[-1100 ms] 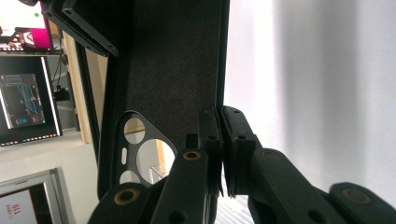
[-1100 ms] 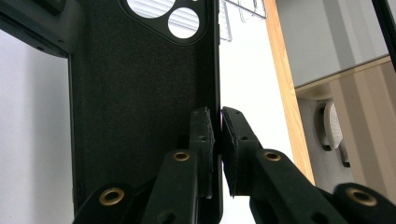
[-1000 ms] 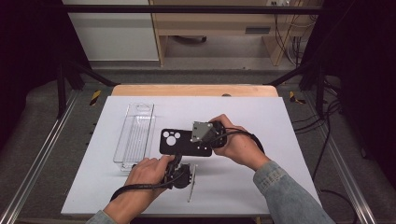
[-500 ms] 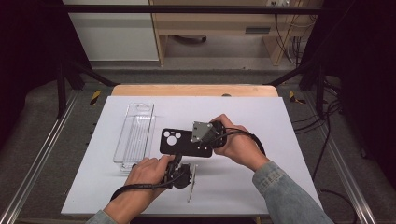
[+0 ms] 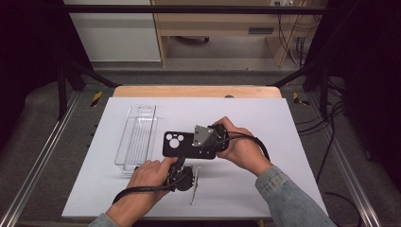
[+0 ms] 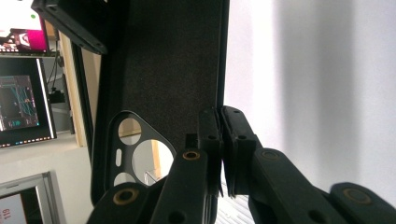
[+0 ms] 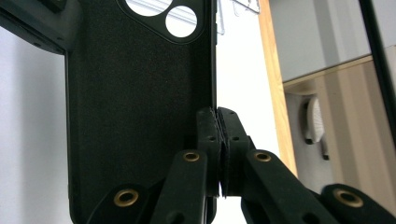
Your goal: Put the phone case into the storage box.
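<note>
Right now the black phone case (image 5: 182,144) is held over the middle of the white table (image 5: 265,189), left gripper (image 6: 219,140) and right gripper (image 7: 217,135) both clamped on thin side walls (edge grips only). Uneven pulling could twist it loose, dropping it near the clear tray (image 5: 137,139).

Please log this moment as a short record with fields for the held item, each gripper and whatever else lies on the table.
held item: black phone case, camera cutouts toward the clear tray
left gripper: shut on the case's side wall
right gripper: shut on the case's side wall
clear tray: on the table, left of the case
thin rod: beside the left gripper
</note>
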